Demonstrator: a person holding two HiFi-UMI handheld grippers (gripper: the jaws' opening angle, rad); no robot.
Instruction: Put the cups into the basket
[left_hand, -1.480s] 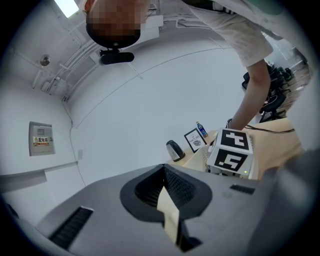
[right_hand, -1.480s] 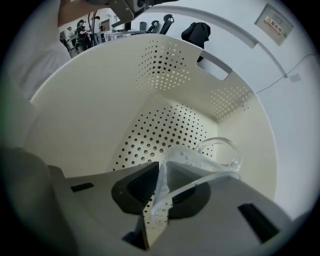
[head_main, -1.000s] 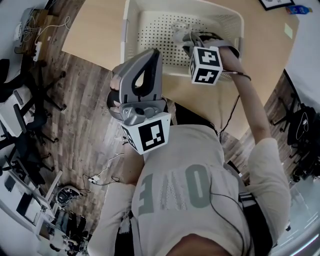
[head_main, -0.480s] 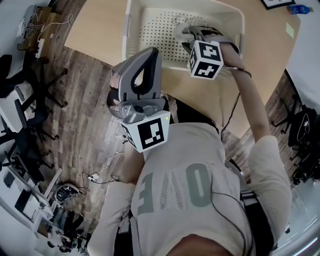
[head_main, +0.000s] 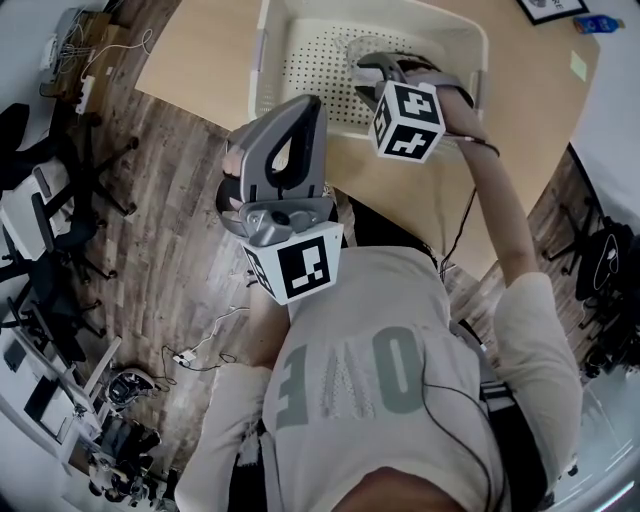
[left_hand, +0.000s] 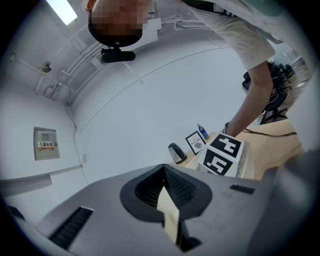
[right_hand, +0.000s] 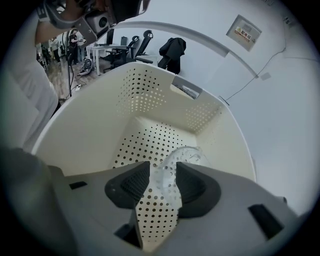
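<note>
Now, clear cup (right_hand: 187, 156) lying in basket (right_hand: 90, 125), between right gripper (right_hand: 163, 171) fingers, just opened, apart.

Your work surface is a pale wooden table (head_main: 200, 70), standing on a dark plank floor (head_main: 170, 250) that shows along its left and near sides. Directly on it, close to the near edge, sits the cream perforated basket (head_main: 262, 60), its long side running left to right. Look to the far right corner and you find a framed picture (head_main: 552, 8) with a blue bottle (head_main: 598, 22) just beside it. A small pale note (head_main: 578, 64) lies flat a little nearer. From your left gripper view, a dark kettle (left_hand: 176, 153) stands left of that picture, by the wall.
</note>
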